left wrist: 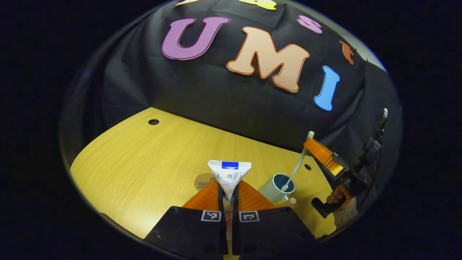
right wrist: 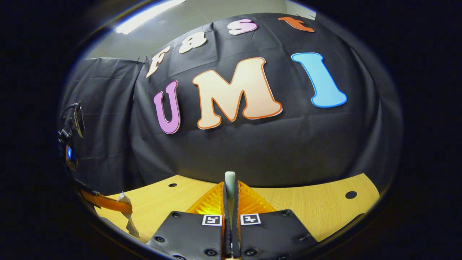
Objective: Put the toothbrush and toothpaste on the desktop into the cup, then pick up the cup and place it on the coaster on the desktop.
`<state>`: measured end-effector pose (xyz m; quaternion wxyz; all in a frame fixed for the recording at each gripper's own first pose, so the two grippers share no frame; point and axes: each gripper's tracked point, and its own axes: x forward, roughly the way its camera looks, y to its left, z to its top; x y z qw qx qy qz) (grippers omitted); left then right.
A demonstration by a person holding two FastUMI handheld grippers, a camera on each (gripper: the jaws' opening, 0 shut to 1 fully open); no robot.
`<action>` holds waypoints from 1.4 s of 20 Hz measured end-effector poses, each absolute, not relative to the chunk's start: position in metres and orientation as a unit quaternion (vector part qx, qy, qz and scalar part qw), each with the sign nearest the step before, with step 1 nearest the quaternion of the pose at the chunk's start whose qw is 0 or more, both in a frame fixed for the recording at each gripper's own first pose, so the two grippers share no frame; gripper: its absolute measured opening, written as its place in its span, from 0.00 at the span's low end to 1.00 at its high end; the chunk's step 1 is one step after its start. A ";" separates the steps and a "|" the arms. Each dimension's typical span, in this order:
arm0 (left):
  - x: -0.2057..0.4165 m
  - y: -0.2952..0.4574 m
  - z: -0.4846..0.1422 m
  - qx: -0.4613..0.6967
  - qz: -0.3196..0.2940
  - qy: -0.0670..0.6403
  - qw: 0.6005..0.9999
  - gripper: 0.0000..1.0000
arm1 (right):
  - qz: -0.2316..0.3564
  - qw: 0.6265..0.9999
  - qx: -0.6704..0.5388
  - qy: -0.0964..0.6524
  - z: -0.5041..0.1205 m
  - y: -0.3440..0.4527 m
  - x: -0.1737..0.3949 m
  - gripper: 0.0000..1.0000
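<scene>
One toothpaste tube (left wrist: 229, 175), white with a blue band, is gripped between the fingers of the left tool (left wrist: 228, 196) and held above the bench (left wrist: 144, 166); its small print cannot be read. One cup (left wrist: 277, 187) stands on the bench to the right of it, and the head end of the single toothbrush (left wrist: 298, 164) is seen inside the cup's mouth. The toothbrush handle is clamped by the right tool (right wrist: 230, 195), whose fingers are closed on it. One round coaster (left wrist: 203, 180) is seen on the bench behind the left tool, partly hidden.
</scene>
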<state>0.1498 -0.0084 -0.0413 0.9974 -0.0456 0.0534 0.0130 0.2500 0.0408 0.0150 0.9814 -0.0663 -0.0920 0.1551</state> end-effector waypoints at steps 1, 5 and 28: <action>0.154 -0.013 -0.036 -0.041 0.008 0.045 0.998 0.04 | 0.150 0.983 -0.066 -0.087 0.008 0.037 0.251 0.04; 0.166 -0.029 -0.019 -0.029 -0.010 0.017 0.999 0.04 | 0.148 0.985 -0.052 -0.067 -0.010 0.024 0.249 0.11; 0.265 -0.143 -0.013 -0.076 -0.107 -0.030 0.991 0.04 | -0.054 0.996 -0.026 -0.070 0.027 -0.182 0.143 0.98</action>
